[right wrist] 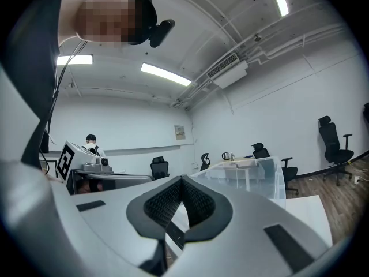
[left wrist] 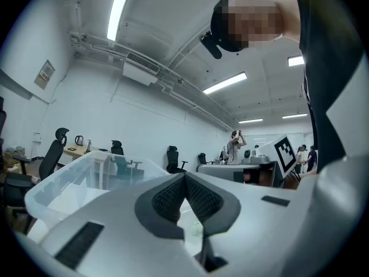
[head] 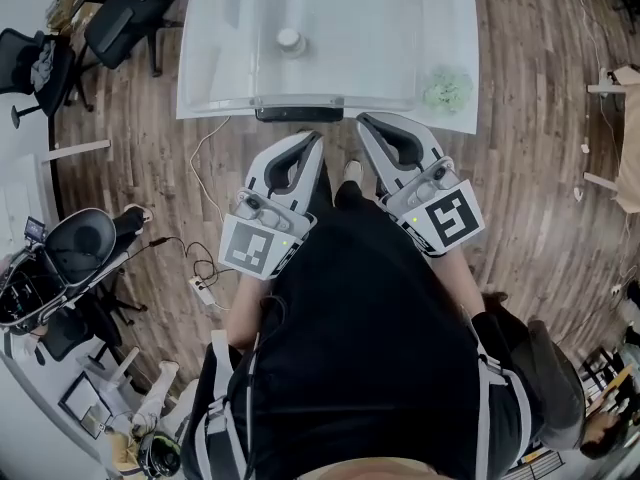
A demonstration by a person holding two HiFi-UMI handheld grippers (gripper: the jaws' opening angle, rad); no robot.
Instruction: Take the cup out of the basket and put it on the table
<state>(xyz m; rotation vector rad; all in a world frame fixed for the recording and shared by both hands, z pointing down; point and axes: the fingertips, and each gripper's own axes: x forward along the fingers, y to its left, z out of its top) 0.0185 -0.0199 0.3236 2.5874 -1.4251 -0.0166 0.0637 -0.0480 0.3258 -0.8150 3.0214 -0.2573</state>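
While seemingly in basket (head: 300,100), cup (head: 290,40) lies beyond claws (head: 312,139) (head: 366,122).

The clear plastic basket (head: 372,53) on the white table (head: 212,68) runs off the head view's top edge, its far wall cut away, and the small white round cup (head: 290,40) inside it shows only its top, too small to tell more. The pale green crumpled thing (head: 447,89) at the table's right corner is too blurred to name. In the left gripper view, the left gripper (left wrist: 184,176) hides the basket's floor behind its own grey body.
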